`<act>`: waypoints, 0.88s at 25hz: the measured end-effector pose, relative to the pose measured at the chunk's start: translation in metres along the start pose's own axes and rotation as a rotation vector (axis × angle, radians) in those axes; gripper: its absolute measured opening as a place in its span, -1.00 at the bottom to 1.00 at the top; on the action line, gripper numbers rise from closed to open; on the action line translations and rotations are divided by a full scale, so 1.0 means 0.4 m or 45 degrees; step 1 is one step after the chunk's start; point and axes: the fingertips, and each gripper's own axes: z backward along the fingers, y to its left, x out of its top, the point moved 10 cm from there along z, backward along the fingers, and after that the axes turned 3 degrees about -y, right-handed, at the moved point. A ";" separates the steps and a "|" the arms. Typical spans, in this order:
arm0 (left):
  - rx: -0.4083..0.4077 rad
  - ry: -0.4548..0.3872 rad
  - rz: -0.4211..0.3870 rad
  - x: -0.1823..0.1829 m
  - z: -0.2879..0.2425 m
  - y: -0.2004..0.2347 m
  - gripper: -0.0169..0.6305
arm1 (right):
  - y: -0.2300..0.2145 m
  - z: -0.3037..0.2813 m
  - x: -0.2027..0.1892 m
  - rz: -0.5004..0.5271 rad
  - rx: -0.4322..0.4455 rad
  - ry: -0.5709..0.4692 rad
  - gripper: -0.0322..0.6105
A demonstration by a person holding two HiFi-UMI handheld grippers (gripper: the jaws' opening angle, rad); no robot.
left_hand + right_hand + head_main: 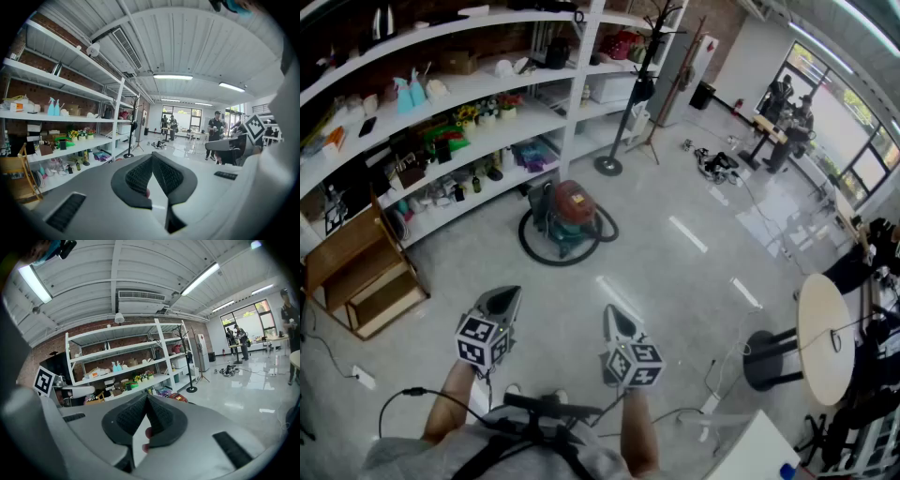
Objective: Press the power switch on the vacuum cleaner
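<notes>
The vacuum cleaner (568, 216) stands on the floor in front of the shelves: a squat drum with a red-brown top and a green body, ringed by a black hose. Its power switch is too small to make out. Both grippers hang well short of it, near the person's body. My left gripper (508, 295) is shut and empty, its jaws meeting at the tips (152, 156). My right gripper (611, 313) is also shut with nothing held, and its jaws touch at the tips (146, 396). Just past them a red edge of the vacuum cleaner (180, 398) peeks out.
Long white shelves (487, 122) full of small goods run behind the vacuum. A wooden step stool (358, 279) stands at the left and a coat stand (626, 112) beyond the vacuum. At the right are a round table (822, 339) and floor cables (717, 375). People (789, 117) stand far off.
</notes>
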 end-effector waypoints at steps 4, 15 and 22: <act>0.001 0.005 0.002 -0.003 -0.016 -0.010 -0.93 | -0.023 -0.001 0.001 -0.008 0.017 0.006 -0.86; 0.019 0.016 -0.008 -0.010 -0.064 -0.085 -0.93 | -0.118 0.023 0.006 0.025 0.000 0.010 -0.86; 0.042 0.008 -0.020 -0.015 -0.080 -0.156 -0.93 | -0.176 0.057 0.004 0.023 0.046 0.020 -0.86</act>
